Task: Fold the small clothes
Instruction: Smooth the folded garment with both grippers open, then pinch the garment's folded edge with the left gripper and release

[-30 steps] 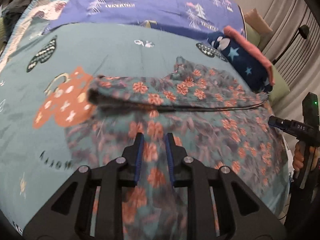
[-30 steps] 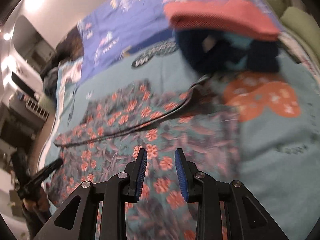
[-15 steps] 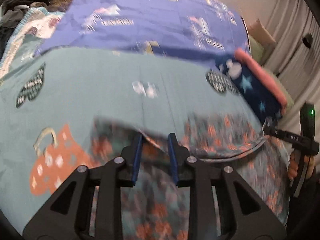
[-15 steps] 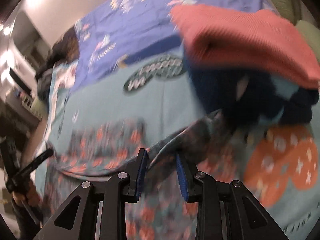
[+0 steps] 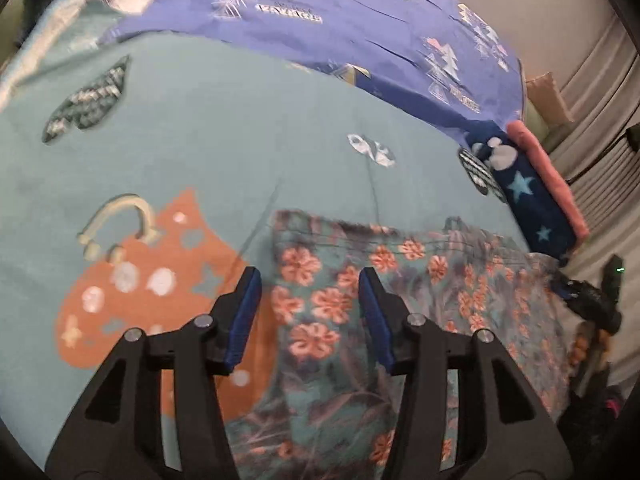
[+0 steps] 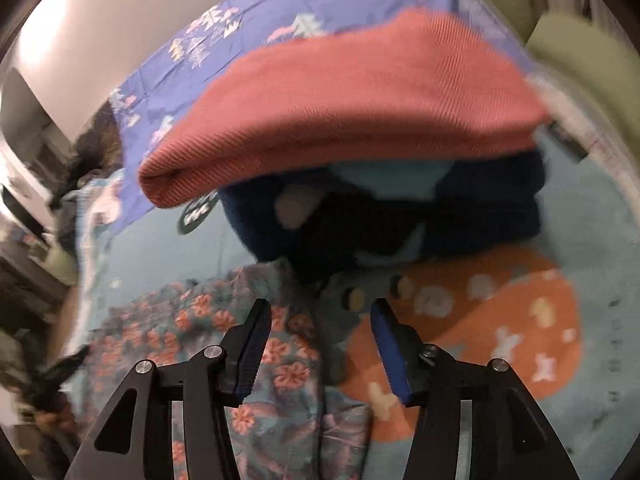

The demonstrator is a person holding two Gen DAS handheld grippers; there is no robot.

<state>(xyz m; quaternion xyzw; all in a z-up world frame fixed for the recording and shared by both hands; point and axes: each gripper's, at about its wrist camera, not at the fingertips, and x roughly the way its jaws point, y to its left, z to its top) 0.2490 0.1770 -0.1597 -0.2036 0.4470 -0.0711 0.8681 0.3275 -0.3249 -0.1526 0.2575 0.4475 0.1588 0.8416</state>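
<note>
Teal bedspread [image 5: 224, 136] with orange mug print fills both views; a purple sheet [image 5: 360, 12] lies along its far side.

Floral garment [image 5: 400, 280] lies flat on the bedspread, near side, folded over on itself. Its long axis runs left to right across the left wrist view, with the straight hem edge facing the far side. The right end stops just beside a stack of folded clothes: a navy star-print piece [image 5: 528, 200] with a coral ribbed piece [image 6: 352, 100] on top. Whether garment and stack touch, cannot tell.

Left gripper [image 5: 310, 304]: fingers spread about halfway, jaws have just been opening. It sits over the garment's left corner; the fabric lies between the pads, not pinched.

Right gripper [image 6: 320, 344]: also spread about halfway, jaws just been opening, over the garment's right edge, fabric loose between the pads.

Against a second ago: the far flap then lay as a narrow band; the fold now reaches further across, and both grippers have let go of the edge.
</note>
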